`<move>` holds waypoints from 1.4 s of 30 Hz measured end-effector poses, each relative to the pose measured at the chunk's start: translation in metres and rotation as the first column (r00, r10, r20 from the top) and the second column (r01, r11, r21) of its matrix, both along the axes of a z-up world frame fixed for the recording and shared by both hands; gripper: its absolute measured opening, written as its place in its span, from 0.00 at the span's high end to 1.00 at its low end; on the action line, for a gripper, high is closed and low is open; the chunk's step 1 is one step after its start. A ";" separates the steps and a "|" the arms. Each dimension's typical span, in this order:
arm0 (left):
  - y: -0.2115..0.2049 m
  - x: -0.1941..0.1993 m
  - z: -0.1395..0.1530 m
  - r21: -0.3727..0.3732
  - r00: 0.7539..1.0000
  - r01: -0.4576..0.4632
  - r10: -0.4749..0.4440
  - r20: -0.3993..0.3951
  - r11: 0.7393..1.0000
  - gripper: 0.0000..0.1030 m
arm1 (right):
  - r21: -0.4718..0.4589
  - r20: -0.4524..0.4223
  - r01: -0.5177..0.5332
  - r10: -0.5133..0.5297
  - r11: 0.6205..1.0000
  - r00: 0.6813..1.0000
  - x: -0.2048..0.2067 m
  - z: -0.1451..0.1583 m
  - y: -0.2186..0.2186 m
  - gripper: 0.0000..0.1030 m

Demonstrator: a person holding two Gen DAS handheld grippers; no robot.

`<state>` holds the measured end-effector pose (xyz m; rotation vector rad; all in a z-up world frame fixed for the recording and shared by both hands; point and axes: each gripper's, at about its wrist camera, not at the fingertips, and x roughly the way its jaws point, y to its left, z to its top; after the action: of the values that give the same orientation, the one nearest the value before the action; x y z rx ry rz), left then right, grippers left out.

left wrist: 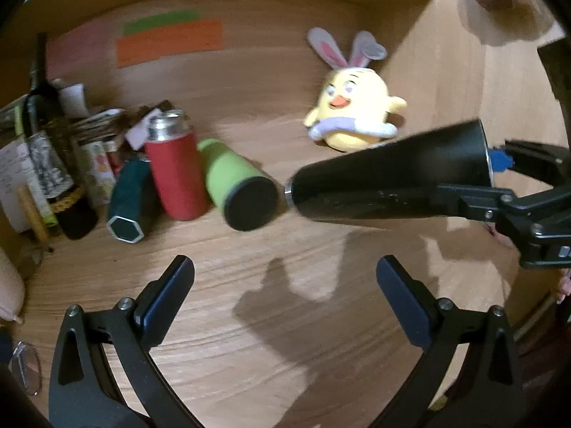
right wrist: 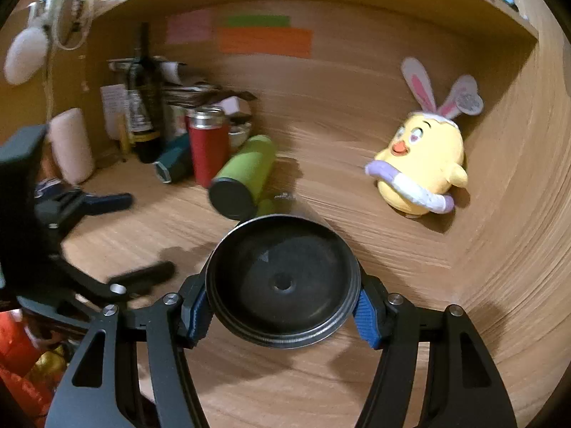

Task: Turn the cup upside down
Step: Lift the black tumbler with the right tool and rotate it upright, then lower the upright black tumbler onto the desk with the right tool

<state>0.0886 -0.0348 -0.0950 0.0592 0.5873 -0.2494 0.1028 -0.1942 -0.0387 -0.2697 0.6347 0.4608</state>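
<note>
The black cup (right wrist: pixel 283 281) is gripped near its wide rim by my right gripper (right wrist: pixel 282 308), whose blue-padded fingers press on both sides. The cup lies roughly level above the wooden desk (right wrist: pixel 321 385), its open mouth facing the right wrist camera. In the left wrist view the same cup (left wrist: pixel 389 174) points its narrow base to the left, with the right gripper (left wrist: pixel 492 174) holding it at the right. My left gripper (left wrist: pixel 285 285) is open and empty, low over the desk (left wrist: pixel 271 339), in front of and below the cup. It shows at the left of the right wrist view (right wrist: pixel 139 235).
A green bottle (left wrist: pixel 237 182) lies on its side next to an upright red flask (left wrist: pixel 175 171) and a dark hexagonal bottle (left wrist: pixel 130 203). Clutter and a wine bottle (left wrist: pixel 39 107) fill the back left corner. A yellow plush chick (left wrist: pixel 351 107) sits at the back right by the side wall.
</note>
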 end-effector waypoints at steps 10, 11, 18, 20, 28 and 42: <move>-0.016 -0.011 0.002 -0.031 0.993 0.120 -0.120 0.001 0.992 0.00 | 0.032 -0.002 -0.134 0.134 0.990 0.991 -0.032 0.025 0.008 0.41; -0.016 -0.012 0.003 -0.042 0.991 0.132 -0.132 0.004 0.990 0.00 | 0.028 -0.001 -0.146 0.146 0.989 0.989 -0.035 0.027 0.010 0.41; -0.017 -0.017 0.009 -0.084 0.981 0.192 -0.190 0.034 0.978 0.00 | 0.012 0.014 -0.218 0.218 0.976 0.976 -0.050 0.039 0.020 0.41; -0.018 -0.022 0.013 -0.085 0.979 0.203 -0.198 0.056 0.976 0.01 | 0.003 0.021 -0.247 0.247 0.969 0.969 -0.055 0.043 0.024 0.41; -0.018 -0.033 0.022 -0.109 0.973 0.224 -0.216 0.084 0.968 0.25 | -0.005 0.025 -0.281 0.281 0.960 0.959 -0.051 0.048 0.034 0.40; -0.005 -0.010 0.026 -0.154 0.975 0.221 -0.217 0.045 0.963 0.29 | 0.078 0.039 -0.281 0.279 0.956 0.959 -0.028 0.050 0.038 0.40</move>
<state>0.0790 -0.0403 -0.0694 -0.0260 0.5321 -0.5092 0.0750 -0.1560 0.0117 -0.2880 0.5505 0.7538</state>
